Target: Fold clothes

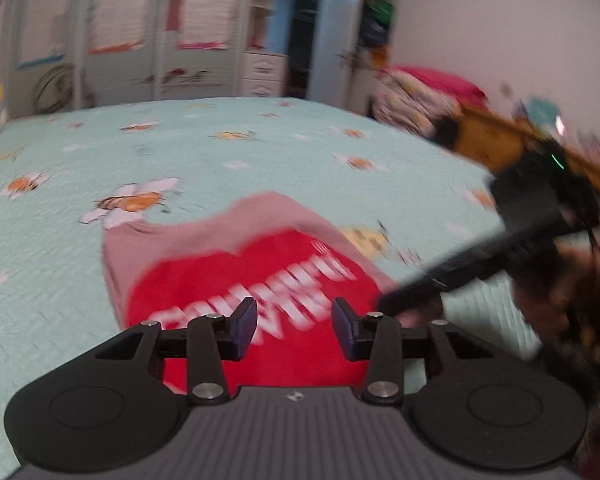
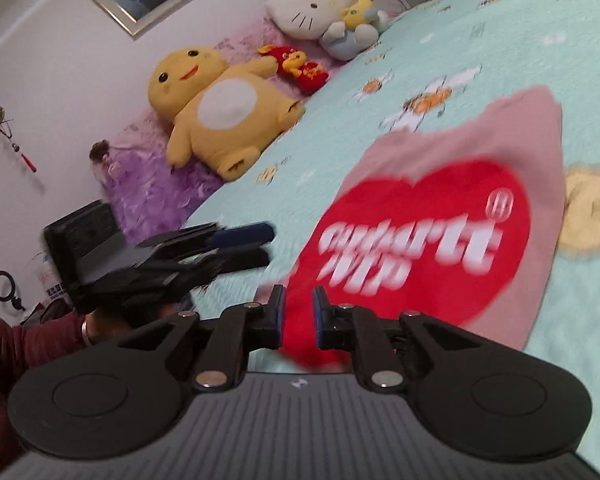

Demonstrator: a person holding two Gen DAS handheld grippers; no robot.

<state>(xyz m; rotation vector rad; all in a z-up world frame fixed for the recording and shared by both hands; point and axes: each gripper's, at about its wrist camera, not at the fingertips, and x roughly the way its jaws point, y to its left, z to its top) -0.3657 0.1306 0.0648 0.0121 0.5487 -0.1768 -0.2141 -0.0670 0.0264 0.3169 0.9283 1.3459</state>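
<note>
pink heart-print tee (image 1: 236,272) folded on the bee bedspread (image 1: 260,144) right ahead of both jaws, left gripper (image 1: 295,328) gaping wide and empty, right gripper (image 2: 299,316) narrowly parted over red cloth, can't tell if gripping, yellow plush (image 2: 220,112) off left

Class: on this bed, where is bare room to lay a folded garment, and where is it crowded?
Bare bedspread lies beyond the pink shirt, toward the wardrobe. Crowded: plush toys line the head wall; the left gripper and right gripper, both open, hover over the shirt.

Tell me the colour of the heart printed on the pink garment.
The heart on the pink garment is red with white lettering, clearest in the right wrist view.
</note>
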